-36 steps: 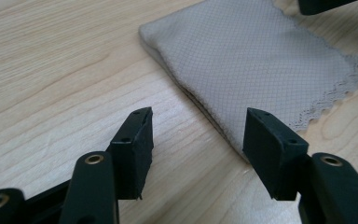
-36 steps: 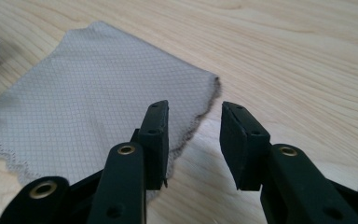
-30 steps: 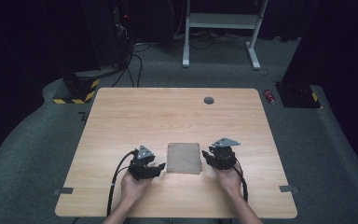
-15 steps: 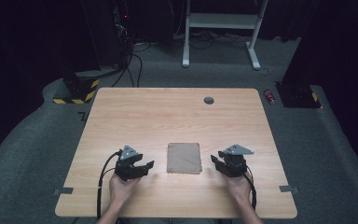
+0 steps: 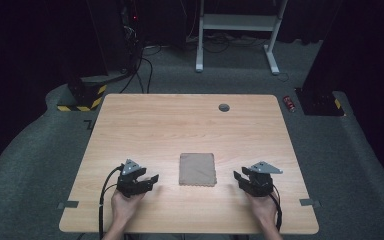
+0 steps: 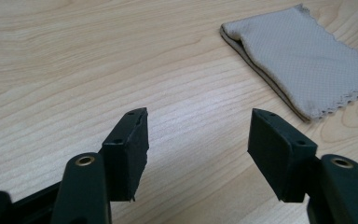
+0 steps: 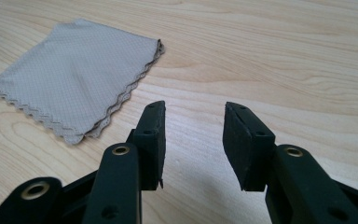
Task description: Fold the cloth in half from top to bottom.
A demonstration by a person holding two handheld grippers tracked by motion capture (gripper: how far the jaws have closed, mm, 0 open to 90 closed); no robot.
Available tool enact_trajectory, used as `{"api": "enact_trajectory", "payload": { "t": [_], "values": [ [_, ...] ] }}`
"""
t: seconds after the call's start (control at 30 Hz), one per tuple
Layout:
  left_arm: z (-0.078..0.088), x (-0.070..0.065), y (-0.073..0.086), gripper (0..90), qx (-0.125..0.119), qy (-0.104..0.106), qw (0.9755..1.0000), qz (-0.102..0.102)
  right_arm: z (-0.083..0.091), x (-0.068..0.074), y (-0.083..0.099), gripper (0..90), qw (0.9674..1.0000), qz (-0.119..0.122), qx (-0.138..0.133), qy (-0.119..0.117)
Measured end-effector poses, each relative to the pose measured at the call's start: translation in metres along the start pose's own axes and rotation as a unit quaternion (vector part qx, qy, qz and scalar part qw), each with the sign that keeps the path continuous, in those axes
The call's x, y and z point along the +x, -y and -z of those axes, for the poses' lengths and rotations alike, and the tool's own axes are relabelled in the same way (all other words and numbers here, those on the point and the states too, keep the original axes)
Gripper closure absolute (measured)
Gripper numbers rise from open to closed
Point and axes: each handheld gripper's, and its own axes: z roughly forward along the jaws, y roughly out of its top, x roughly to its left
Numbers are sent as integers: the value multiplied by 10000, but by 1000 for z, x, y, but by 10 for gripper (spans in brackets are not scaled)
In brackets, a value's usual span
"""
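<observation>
A folded beige cloth with a zigzag-cut edge lies flat on the wooden table, near its front middle. My left gripper rests to the left of the cloth, a short way off, jaws open and empty. In the left gripper view the cloth lies ahead to the right of the open gripper. My right gripper sits to the right of the cloth, also apart from it. In the right gripper view its gripper stands open with bare wood between the pads, and the cloth is at upper left.
A dark round grommet sits near the table's far edge. On the floor lie a red can at the right, cables and a yellow-black striped base at the far left. A white frame stands behind the table.
Both grippers have drawn outward, away from the cloth's two sides, and slightly toward the near edge. The cloth has stayed in place.
</observation>
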Motion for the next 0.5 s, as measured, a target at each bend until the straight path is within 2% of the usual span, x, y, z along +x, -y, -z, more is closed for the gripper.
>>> {"api": "enact_trajectory", "payload": {
  "t": [0.13,0.3,0.5],
  "values": [
    [1,2,3,386,-4,-36,10000,33,3,-1,4,593,10000,-62,-21,13],
    [2,5,7,385,62,-144,9999,-7,5,-3,8,591,10000,-23,-4,71],
    [3,10,12,385,73,-262,9996,38,8,-8,16,589,9999,-47,37,148]
  ]
}}
